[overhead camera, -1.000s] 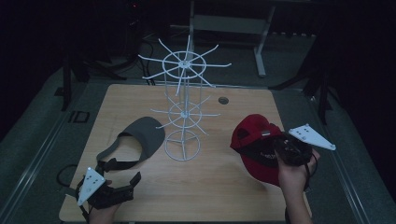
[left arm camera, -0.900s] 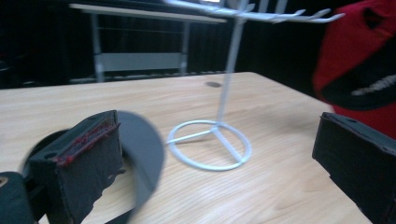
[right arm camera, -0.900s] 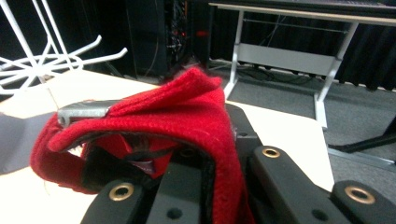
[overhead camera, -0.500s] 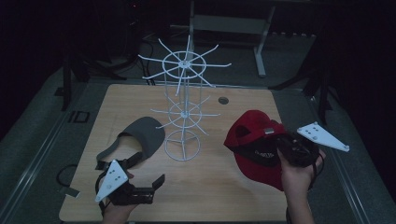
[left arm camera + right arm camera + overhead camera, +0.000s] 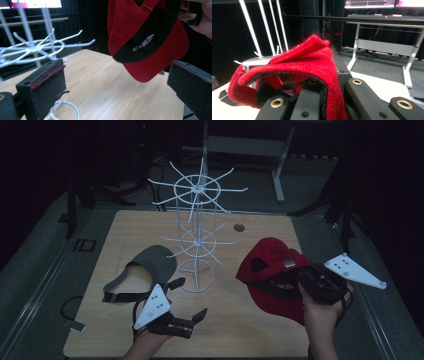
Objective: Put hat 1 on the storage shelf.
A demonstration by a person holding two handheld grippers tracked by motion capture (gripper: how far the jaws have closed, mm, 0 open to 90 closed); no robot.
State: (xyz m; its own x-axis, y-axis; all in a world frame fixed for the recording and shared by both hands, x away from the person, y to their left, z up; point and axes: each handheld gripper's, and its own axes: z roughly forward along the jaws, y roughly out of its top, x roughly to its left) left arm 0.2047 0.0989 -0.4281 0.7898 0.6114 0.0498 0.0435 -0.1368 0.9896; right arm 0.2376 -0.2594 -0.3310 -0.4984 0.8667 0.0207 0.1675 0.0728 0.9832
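A dim room is surrounding the pale wooden desk (image 5: 250, 330), which is carrying a white wire rack (image 5: 196, 240) and grey cap (image 5: 150, 265). The right tongs (image 5: 305, 279) are pinching the red cap (image 5: 265, 265) above the desk's right side; the left tongs (image 5: 189, 301) are standing spread.

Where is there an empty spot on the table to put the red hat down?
Bare wood lies along the table's far edge behind the white wire rack, and at the front between both grippers. It is crowded left of the rack, where the grey cap lies.
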